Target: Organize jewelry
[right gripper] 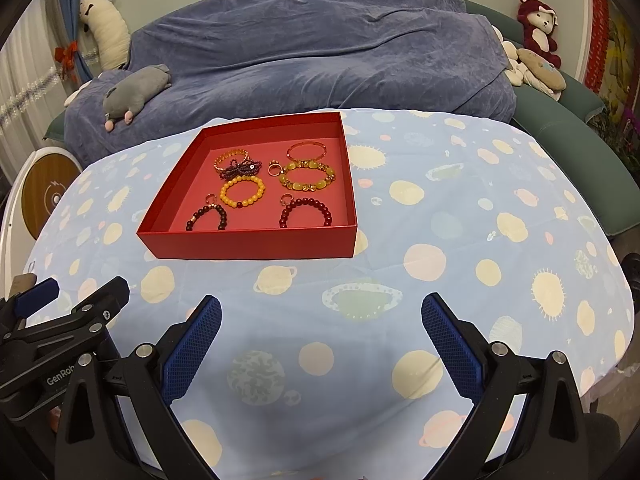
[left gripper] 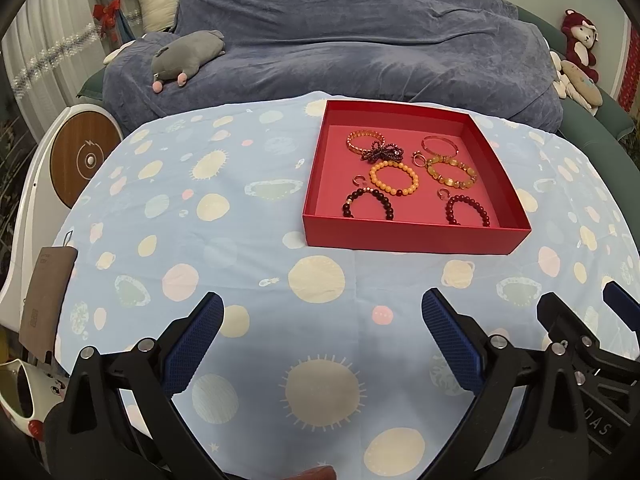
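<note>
A red tray (left gripper: 404, 235) (right gripper: 248, 246) sits on the table and holds several bracelets and small rings. Among them are an orange bead bracelet (left gripper: 394, 178) (right gripper: 242, 192), two dark red bead bracelets (left gripper: 468, 210) (right gripper: 306, 210), a yellow stone bracelet (left gripper: 450, 172) (right gripper: 306, 176), a thin gold bangle (left gripper: 440, 145) (right gripper: 307, 151) and a dark purple bead strand (left gripper: 380, 152) (right gripper: 240, 169). My left gripper (left gripper: 322, 308) is open and empty, hovering over the cloth in front of the tray. My right gripper (right gripper: 321, 308) is open and empty, also short of the tray. Each gripper shows at the edge of the other's view.
The table wears a light blue cloth with planet prints (left gripper: 224, 240) (right gripper: 460, 240). Behind it is a sofa under a blue blanket (left gripper: 340, 40) with a grey plush (left gripper: 188, 56) and other toys. A white round device (left gripper: 84, 156) stands at the left.
</note>
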A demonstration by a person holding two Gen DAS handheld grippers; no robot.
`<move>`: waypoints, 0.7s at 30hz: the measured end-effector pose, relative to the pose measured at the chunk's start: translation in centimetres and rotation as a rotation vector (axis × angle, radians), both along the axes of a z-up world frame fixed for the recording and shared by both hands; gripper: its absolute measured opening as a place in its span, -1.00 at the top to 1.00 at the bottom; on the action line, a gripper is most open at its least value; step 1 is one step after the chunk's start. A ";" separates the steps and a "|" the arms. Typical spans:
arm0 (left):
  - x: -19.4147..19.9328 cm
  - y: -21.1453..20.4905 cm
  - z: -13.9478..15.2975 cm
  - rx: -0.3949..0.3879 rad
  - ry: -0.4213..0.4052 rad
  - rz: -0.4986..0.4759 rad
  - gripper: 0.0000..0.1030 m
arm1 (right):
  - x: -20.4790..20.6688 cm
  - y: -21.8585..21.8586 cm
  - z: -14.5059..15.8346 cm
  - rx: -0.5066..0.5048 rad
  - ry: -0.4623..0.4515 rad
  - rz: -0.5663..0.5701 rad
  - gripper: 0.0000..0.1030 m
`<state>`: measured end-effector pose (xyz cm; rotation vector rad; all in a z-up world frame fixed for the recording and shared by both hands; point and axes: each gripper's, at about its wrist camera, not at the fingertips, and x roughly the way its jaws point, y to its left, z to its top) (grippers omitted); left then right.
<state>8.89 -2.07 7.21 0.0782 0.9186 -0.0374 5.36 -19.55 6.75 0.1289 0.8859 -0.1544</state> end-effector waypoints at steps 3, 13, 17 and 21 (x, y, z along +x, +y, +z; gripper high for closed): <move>0.0 0.1 -0.1 0.001 0.001 0.003 -0.84 | 0.0 0.0 0.0 0.000 0.001 0.001 -0.88; 0.4 0.2 -0.5 0.008 0.015 0.004 -0.84 | 0.0 0.1 0.0 0.000 0.003 0.000 -0.88; 0.3 0.2 -0.5 0.012 0.008 0.007 -0.84 | 0.1 0.2 -0.2 0.002 0.006 -0.001 -0.88; 0.4 0.2 -0.5 0.013 0.007 0.008 -0.84 | 0.1 0.2 -0.3 -0.001 0.006 0.000 -0.88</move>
